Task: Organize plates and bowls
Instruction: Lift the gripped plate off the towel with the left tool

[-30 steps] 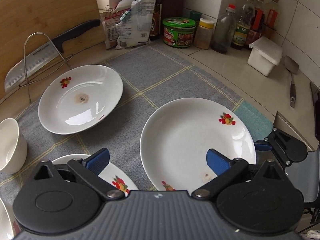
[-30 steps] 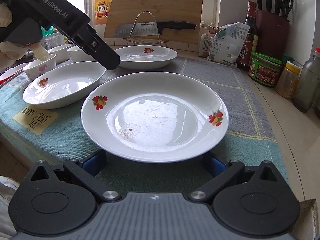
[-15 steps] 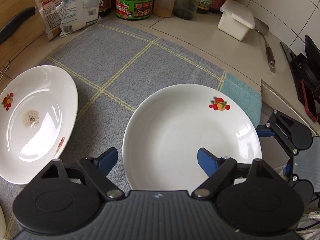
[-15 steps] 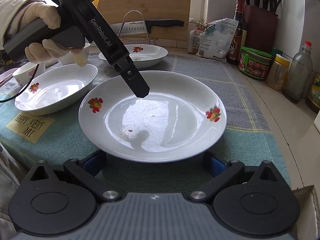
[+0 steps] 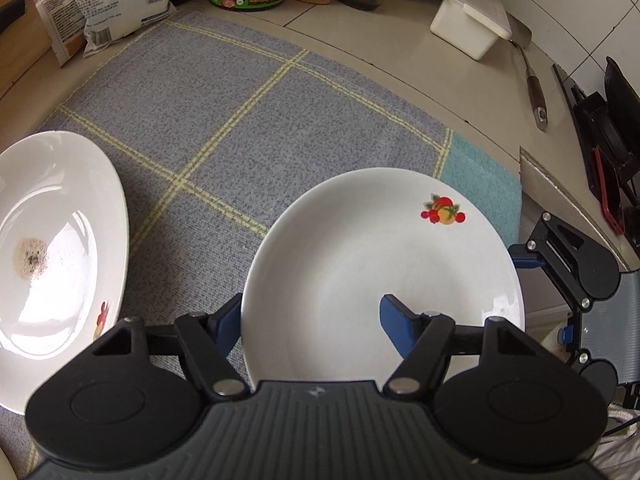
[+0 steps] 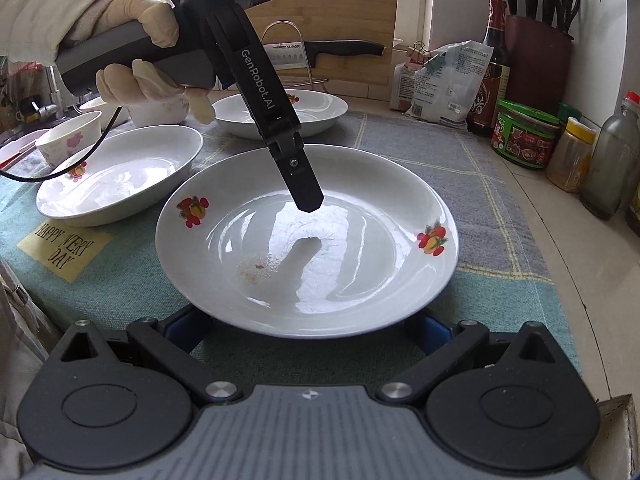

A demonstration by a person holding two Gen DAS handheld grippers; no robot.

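Observation:
A large white plate with fruit prints (image 6: 312, 248) lies on the grey-green cloth; it also shows in the left wrist view (image 5: 380, 276). My left gripper (image 5: 310, 320) is open, straddling the plate's near rim: one finger outside, one above the plate's inside. In the right wrist view the left gripper (image 6: 306, 196) hangs over the plate's middle. My right gripper (image 6: 308, 330) is open, its fingers low on either side of the plate's near rim, under it. A second plate (image 5: 52, 264) with a brown stain lies to the left. An oval dish (image 6: 120, 176) and small bowls (image 6: 68, 140) sit further left.
Jars, bottles and a bag (image 5: 116, 8) line the back of the counter. A white box (image 5: 472, 28) and a spatula (image 5: 532, 80) lie at the right. A knife on a wire rack (image 6: 324, 50) stands before a cutting board. A knife block (image 6: 536, 60) stands in the corner.
My left gripper has swung right and come down over the large plate, now straddling its rim. The right gripper has stayed at the plate's near edge.

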